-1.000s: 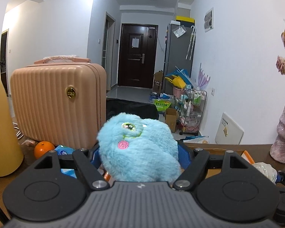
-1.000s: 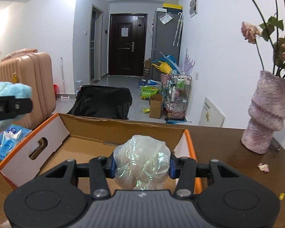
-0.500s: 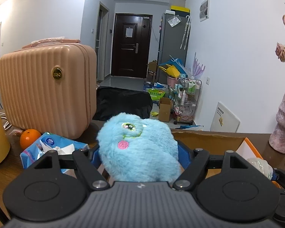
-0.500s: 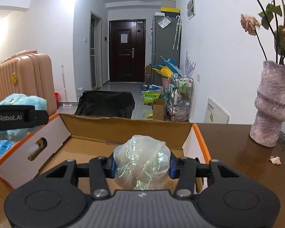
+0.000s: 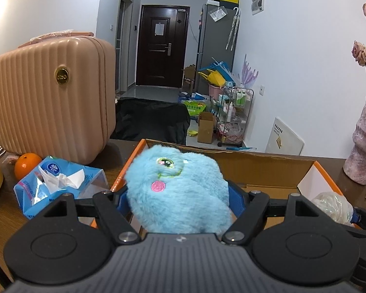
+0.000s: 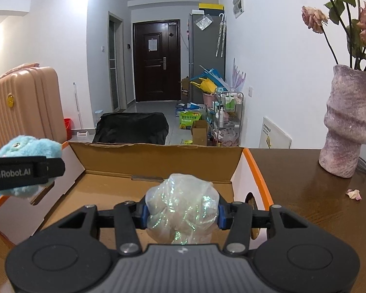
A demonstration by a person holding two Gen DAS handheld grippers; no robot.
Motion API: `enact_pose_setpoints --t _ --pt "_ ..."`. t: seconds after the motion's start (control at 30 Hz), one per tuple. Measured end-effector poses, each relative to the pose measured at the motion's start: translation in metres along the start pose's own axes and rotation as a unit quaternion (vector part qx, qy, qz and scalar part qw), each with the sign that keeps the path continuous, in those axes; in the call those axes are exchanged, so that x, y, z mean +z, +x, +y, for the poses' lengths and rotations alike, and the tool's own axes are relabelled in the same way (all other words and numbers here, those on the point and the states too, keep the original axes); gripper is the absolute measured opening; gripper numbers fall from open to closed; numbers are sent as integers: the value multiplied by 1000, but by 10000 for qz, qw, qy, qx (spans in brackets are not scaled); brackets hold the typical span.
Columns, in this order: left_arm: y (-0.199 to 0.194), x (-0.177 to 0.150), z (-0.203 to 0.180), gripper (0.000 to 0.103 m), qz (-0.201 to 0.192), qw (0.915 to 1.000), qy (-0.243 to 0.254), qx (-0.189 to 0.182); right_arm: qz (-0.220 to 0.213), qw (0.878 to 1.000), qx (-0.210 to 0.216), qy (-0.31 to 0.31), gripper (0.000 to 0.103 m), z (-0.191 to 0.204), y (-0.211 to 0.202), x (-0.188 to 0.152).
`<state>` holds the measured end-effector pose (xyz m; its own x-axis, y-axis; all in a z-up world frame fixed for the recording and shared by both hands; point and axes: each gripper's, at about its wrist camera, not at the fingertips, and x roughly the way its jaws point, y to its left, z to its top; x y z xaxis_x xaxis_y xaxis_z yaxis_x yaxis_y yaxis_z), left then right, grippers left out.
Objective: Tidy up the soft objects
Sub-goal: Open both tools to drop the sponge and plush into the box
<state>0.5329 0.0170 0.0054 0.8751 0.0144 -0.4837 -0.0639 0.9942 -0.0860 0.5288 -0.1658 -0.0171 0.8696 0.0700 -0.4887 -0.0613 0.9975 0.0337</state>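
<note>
Dark brown wooden table (image 6: 305, 171) carries everything. Biggest item on it: ribbed peach-pink hard-shell suitcase (image 5: 48, 100), far left, standing upright. Next, open brown cardboard box with orange-edged white flaps (image 6: 158, 161), centre of table, mouth up, floor of it bare as far as visible. Mottled pink-purple ceramic vase with dried roses (image 6: 349, 122) right of box, apart from it. Torn-open blue plastic tissue pack (image 5: 58, 183) sits just beside the box's left wall; round orange fruit (image 5: 26, 164) between pack and suitcase.

Left gripper (image 5: 178, 202): jaws set fairly wide, clamped on fluffy light-blue plush toy with embroidered eye and pink cheek patch (image 5: 178, 190). Fur bulges over both blue pads. Plush hangs over the box's left near corner, above the rim, not resting inside.

Right gripper (image 6: 181, 213): jaws narrower, squeezing crumpled iridescent clear-plastic ball (image 6: 183, 207). Ball sits over the box interior, right half, floor visible beneath; contact with floor cannot tell.

Step, judged: placing phase, both soft items carried to the box, neither released. Task roughly midway for these two.

Next move calls for: lower each into the box clear of the walls, plush shifted inward off the left flap first, then spread the jaws and pull back up. Risk: plush fur snagging on the pads, light plastic ball clinging or rolling on release.
</note>
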Motion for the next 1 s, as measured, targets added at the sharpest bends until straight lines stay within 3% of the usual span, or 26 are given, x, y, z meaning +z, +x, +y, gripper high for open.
enact_pose_setpoints --t 0.33,0.43,0.53,0.6,1.0 --pt "2 0 0 78 44 10000 -11 -5 56 10000 26 11 50 -1 4 -2" --pt "2 1 1 83 48 10000 -31 8 46 10000 27 8 53 0 3 -2" --pt "1 0 1 94 29 10000 -68 29 54 10000 0 12 69 -2 4 -2" --pt "0 0 2 103 -3 9999 -103 82 48 10000 -4 75 87 -3 3 -2" --pt "2 -1 7 103 95 9997 -239 55 177 9995 -27 260 96 -10 8 -2"
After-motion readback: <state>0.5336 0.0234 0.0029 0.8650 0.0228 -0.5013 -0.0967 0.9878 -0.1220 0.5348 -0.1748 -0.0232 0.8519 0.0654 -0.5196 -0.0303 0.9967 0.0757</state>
